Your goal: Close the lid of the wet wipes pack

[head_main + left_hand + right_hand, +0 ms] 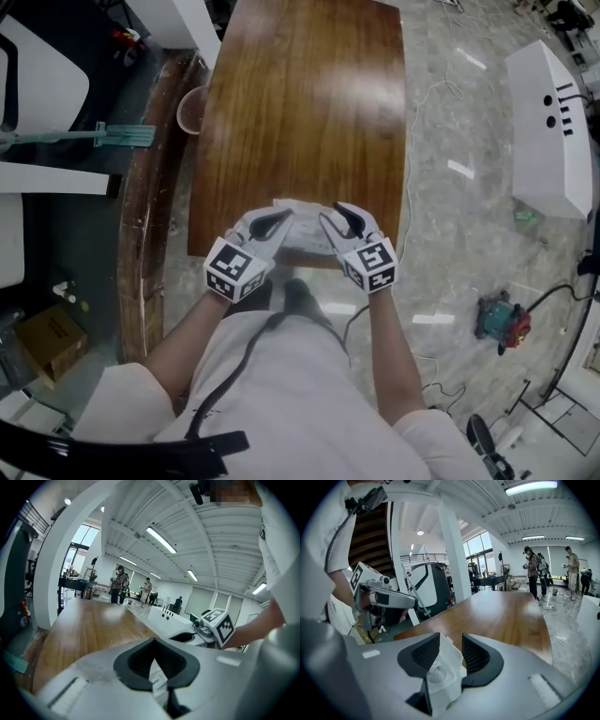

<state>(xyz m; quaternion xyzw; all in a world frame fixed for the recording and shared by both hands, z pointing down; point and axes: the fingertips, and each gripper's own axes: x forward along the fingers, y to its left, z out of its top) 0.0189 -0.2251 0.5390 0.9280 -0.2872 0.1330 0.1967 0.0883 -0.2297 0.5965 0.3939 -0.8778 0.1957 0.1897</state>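
The white wet wipes pack [307, 230] lies at the near edge of the wooden table [300, 112]. My right gripper [339, 220] is open with the pack [440, 667] between its jaws. The round dispensing opening faces up and there is a gap beside the right pad. My left gripper [275, 223] hovers over the pack's left end. Its tips [154, 640] meet, so it is shut, and a strip of the pack [158, 679] with a printed label shows under them. Whether it pinches any film cannot be told.
A white cabinet [548, 131] stands on the floor to the right of the table, and a red and teal tool [503, 321] lies nearer. A woven basket [192, 108] and a long-handled brush [103, 136] sit to the left. People stand far beyond the table [532, 573].
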